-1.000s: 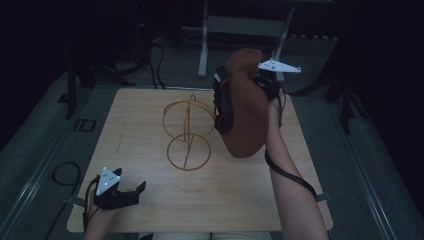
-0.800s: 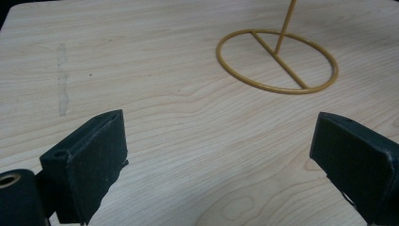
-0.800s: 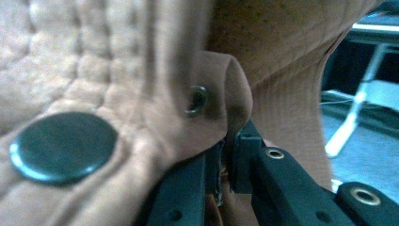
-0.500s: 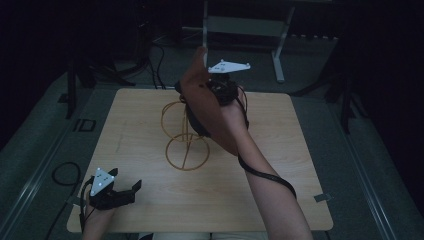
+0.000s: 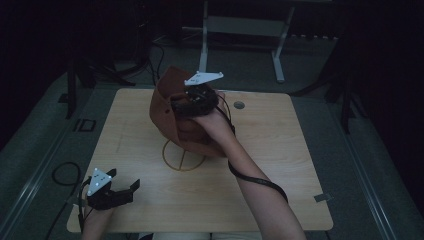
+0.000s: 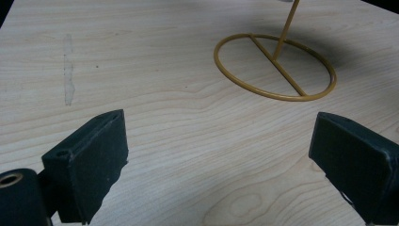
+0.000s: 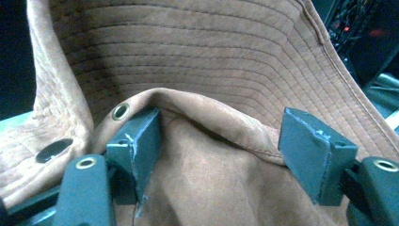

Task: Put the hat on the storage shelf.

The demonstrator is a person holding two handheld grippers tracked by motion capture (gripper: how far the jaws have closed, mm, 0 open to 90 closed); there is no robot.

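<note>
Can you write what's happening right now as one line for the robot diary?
right gripper: at brown hat, over gold wire stand | left gripper: open, empty, on table

1 brown hat (image 5: 176, 117), 1 gold wire stand (image 5: 184, 160), 1 wood table (image 5: 280, 165), 2 tools: left tool (image 5: 125, 188), right tool (image 5: 192, 102)

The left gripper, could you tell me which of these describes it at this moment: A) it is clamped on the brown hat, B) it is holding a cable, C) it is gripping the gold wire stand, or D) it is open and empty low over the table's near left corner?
D: the left gripper sits by the table's near left corner, jaws spread with only bare wood between them in the left gripper view.
</note>
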